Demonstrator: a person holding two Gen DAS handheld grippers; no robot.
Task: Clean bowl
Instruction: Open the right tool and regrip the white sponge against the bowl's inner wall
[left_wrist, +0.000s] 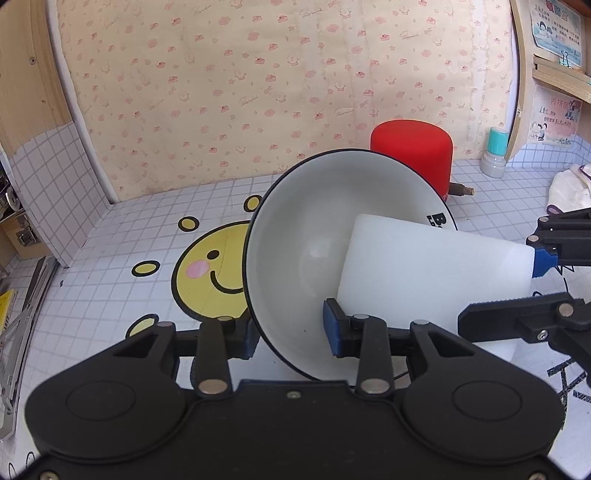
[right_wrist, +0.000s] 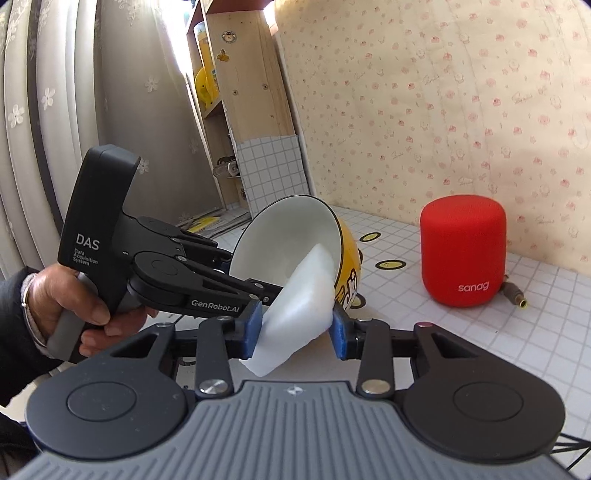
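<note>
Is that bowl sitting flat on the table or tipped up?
Tipped up. The bowl is held on edge by the left gripper, its white inside facing sideways toward the white sponge pushed into it.

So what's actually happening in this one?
A person is cleaning a bowl with two handheld grippers. The left gripper is clamped on the bowl's rim and holds it tilted on its side above the tiled tabletop. The right gripper grips a white sponge block, whose far end is pushed into the bowl's white interior. A red speaker stands behind, untouched.
</note>
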